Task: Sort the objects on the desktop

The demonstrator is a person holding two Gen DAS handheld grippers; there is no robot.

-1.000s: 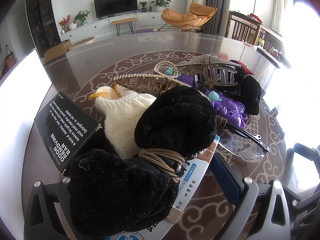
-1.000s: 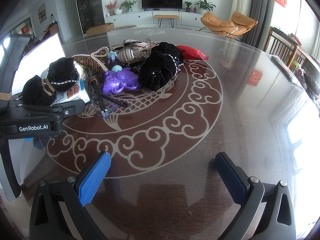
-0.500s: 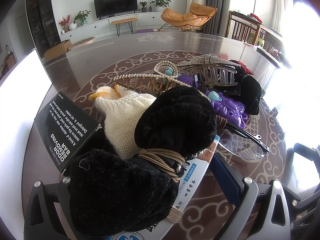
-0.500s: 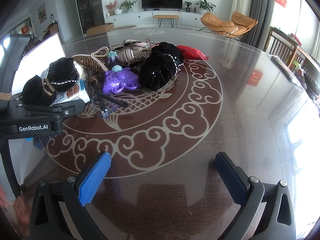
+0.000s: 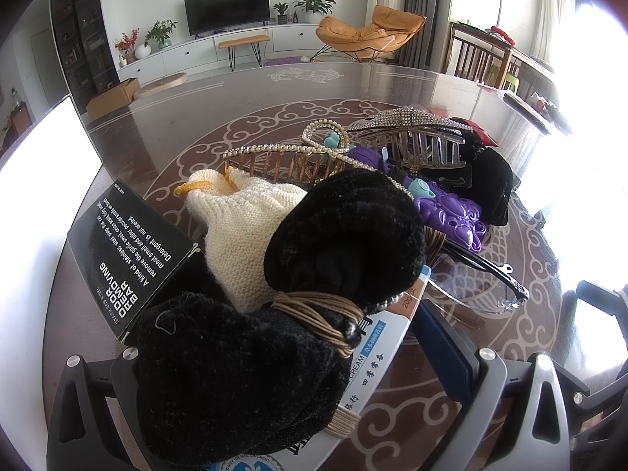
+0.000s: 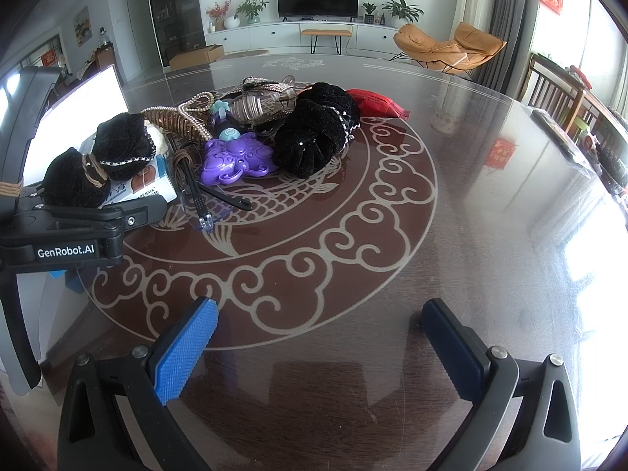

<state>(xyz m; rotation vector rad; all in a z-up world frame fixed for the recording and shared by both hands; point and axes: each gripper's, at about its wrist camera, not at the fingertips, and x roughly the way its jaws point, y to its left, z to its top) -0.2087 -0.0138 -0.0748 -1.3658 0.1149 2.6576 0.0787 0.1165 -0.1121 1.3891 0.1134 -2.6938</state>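
A heap of small objects lies on the dark patterned table (image 6: 392,235). In the left wrist view a black velvet scrunchie bow (image 5: 274,314) tied with tan cord lies between my left gripper's fingers (image 5: 447,353), on a white cream box (image 5: 376,357); the left finger is hidden. My left gripper (image 5: 282,373) is open around it. Behind are a cream knit pouch (image 5: 243,219), a black box (image 5: 129,251), pearl hair combs (image 5: 282,157), a purple toy (image 5: 451,212) and glasses (image 5: 482,278). My right gripper (image 6: 320,345) is open and empty over bare table.
A second black scrunchie (image 6: 314,133), a clear rhinestone hair claw (image 6: 263,102) and a red pouch (image 6: 373,102) lie at the heap's far side. The left gripper's body (image 6: 66,231) shows at the left of the right wrist view. Chairs stand at the right.
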